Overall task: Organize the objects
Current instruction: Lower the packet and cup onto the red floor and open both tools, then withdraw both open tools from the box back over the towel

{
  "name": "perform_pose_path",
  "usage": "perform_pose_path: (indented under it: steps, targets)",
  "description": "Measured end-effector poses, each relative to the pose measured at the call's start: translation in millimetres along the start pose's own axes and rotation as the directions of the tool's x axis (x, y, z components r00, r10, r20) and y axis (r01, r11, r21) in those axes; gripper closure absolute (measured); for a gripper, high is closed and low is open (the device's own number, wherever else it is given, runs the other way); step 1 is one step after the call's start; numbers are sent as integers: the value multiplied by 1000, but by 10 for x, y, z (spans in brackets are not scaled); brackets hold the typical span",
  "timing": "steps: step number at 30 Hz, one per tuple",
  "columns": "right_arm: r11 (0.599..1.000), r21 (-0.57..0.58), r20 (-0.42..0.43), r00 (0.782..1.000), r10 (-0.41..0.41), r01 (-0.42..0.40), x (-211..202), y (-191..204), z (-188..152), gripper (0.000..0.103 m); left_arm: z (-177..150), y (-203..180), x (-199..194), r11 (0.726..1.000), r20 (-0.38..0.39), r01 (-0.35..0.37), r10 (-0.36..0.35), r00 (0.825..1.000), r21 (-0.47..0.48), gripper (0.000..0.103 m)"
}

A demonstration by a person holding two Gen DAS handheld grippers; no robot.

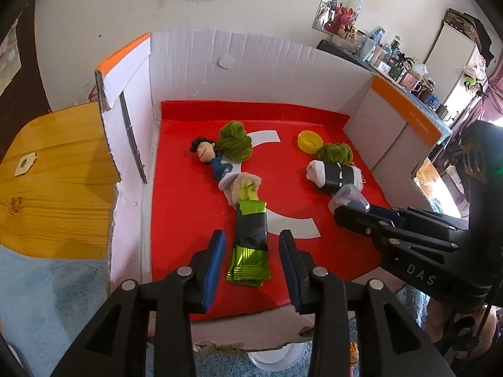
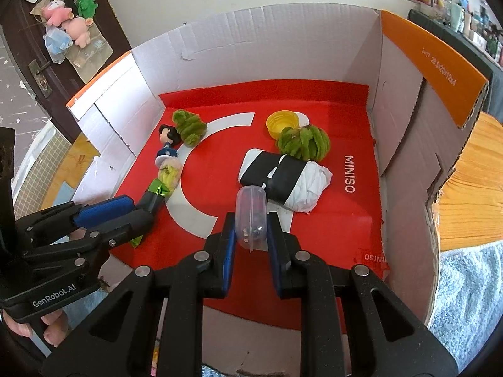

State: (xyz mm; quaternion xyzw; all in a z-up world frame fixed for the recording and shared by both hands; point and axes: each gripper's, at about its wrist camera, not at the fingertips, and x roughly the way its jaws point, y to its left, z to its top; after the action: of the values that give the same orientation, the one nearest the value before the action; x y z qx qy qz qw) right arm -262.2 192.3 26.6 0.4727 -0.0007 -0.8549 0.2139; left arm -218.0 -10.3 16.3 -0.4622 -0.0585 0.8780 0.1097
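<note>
A white cardboard box [image 1: 257, 59] with a red floor [image 2: 345, 220] holds the objects. My left gripper [image 1: 251, 264] is open, its fingers on either side of a green and black foil packet [image 1: 250, 245] that lies on the red floor. My right gripper [image 2: 250, 245] is shut on a small clear plastic capsule [image 2: 250, 216] with something dark inside, held just above the floor; it also shows in the left wrist view [image 1: 349, 199]. A black and white cloth roll [image 2: 283, 179] lies just beyond the capsule.
A small doll [image 1: 213, 160], two green yarn pompoms [image 1: 235, 143] [image 2: 303, 143] and a yellow cap [image 2: 281, 122] lie further back in the box. Box flaps [image 2: 430, 72] stand on both sides. A wooden table [image 1: 53, 185] lies left, a blue towel [image 1: 41, 298] below.
</note>
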Motion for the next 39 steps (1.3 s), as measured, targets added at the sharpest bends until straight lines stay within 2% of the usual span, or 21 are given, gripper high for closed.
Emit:
perform_pose_path:
  steps: [3,9,12,16,17,26,28,30,34,37,39]
  targets:
    - [1000,-5,2,1000,-3,3,-25,25,-21,84,-8,-6,-13,1000,5,-3,3,1000,1,59]
    - [1000,-9,6,1000,-5,5,-65,38,-41,84,-29,-41,-74,1000,19,-7,7,1000,10,59]
    - [1000,-13,6,1000,-8,8,-81,50,-55,83,-39,-46,-114,1000,31,-13,13,999,9,51]
    - [1000,-14,13,1000,-7,8,-102,62,-61,69,-49,-53,-152,1000,38,-13,13,999,10,50]
    - [1000,-15,15,1000,-7,7,-105,68,-62,61,-53,-55,-161,1000,40,-15,14,999,10,51]
    - [1000,-25,30,999,-10,11,-169,117,-97,60,-100,-57,-253,1000,51,-20,19,999,8,48]
    - [1000,-28,32,999,-10,11,-190,131,-109,57,-112,-60,-284,1000,58,-25,24,998,8,44]
    - [999,-34,36,999,-10,11,-211,149,-120,48,-126,-59,-322,1000,62,-24,23,998,6,44]
    - [999,-41,48,999,-12,14,-274,181,-137,46,-153,-61,-386,1000,70,-27,26,997,7,44]
    - [999,-47,59,998,-14,17,-327,206,-151,38,-171,-62,-430,999,80,-34,34,996,3,38]
    - [998,-53,66,998,-18,22,-362,225,-163,36,-186,-58,-477,999,91,-38,38,995,-2,37]
